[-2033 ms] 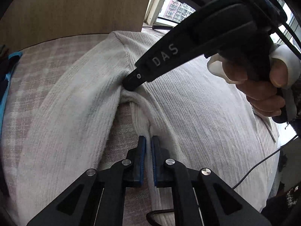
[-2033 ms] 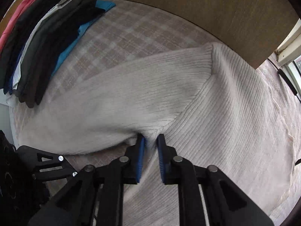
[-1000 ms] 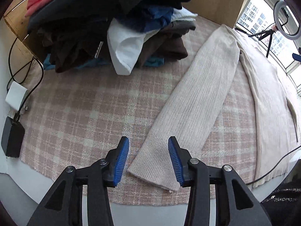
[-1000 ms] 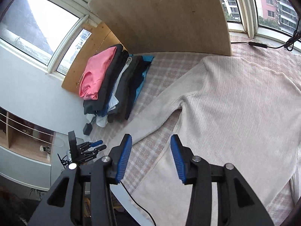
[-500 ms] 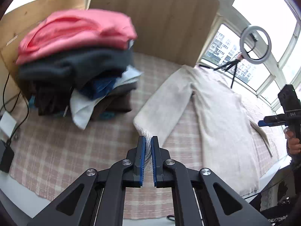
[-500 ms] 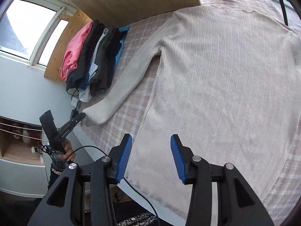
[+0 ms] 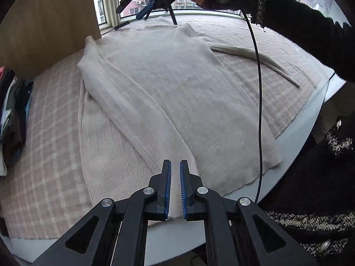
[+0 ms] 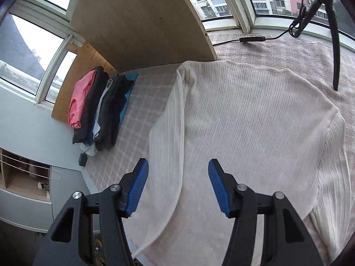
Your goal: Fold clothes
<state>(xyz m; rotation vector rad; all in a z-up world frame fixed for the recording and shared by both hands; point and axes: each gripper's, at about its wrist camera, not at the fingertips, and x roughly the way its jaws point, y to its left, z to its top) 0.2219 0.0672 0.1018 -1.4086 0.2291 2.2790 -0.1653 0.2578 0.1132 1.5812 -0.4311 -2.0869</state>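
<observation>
A cream ribbed sweater [image 7: 168, 93] lies flat on the pink checked cloth [image 7: 44, 155]. Its left sleeve [image 7: 133, 110] is folded diagonally across the body. My left gripper [image 7: 175, 168] is shut on that sleeve's cuff near the hem. The other sleeve [image 7: 255, 57] lies stretched out at the far right. My right gripper [image 8: 177, 186] is open and empty, held high above the sweater [image 8: 255, 122], and it shows at the top of the left wrist view [image 7: 128, 2]. The folded sleeve [image 8: 168, 133] shows at the sweater's left edge.
A pile of folded clothes [image 8: 95, 110] sits at the cloth's left side, also at the left edge of the left wrist view [image 7: 11, 115]. A wooden board [image 8: 144, 22] stands behind. A tripod leg [image 8: 335, 44] and cable [image 8: 253, 38] rest by the window. The table edge [image 7: 310, 115] runs along the right.
My left gripper has carried the cuff from beside the clothes pile across onto the sweater's body, folding the sleeve over. My right gripper stayed open and moved toward the collar end.
</observation>
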